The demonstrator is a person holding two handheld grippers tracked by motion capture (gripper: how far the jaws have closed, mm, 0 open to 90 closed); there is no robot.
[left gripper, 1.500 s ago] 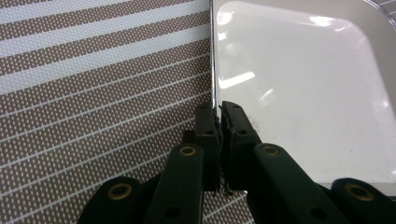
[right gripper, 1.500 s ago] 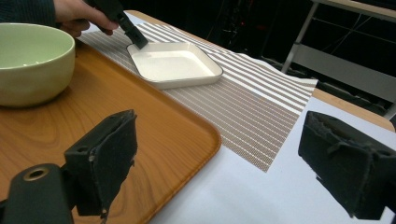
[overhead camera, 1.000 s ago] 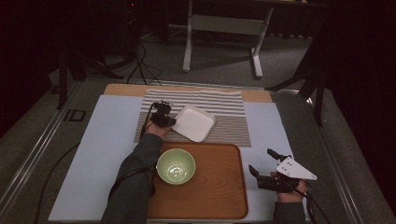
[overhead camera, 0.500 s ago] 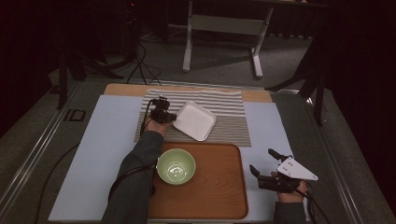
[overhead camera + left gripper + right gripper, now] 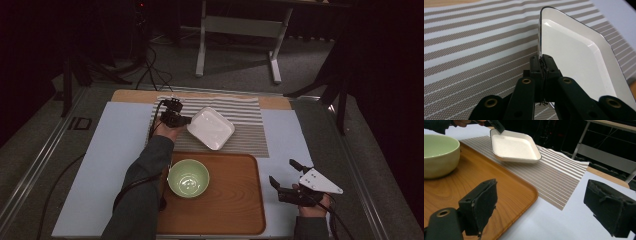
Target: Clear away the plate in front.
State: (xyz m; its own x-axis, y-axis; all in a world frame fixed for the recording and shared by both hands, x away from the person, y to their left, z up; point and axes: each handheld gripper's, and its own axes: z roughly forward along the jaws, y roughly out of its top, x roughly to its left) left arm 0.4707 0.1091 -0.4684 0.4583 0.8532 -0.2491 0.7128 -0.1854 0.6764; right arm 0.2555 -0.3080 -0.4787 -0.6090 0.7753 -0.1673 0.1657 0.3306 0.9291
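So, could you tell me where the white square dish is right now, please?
In the high view the white square dish is over the striped placemat, just beyond the wooden tray, its left rim clamped in the left gripper.

My left tool (image 5: pixel 186 120) sits at the far left of the table (image 5: pixel 110 165), clamped on the left rim of the white square ceramic dish (image 5: pixel 211 128), which hangs over the striped woven placemat (image 5: pixel 250 135). Nearer to me lies the brown wooden tray (image 5: pixel 235 200) — its far edge just beside the placemat — with the pale green round bowl (image 5: pixel 188 178) in its left half. My right tool (image 5: pixel 285 180) rests right of the tray, well apart from the dish.
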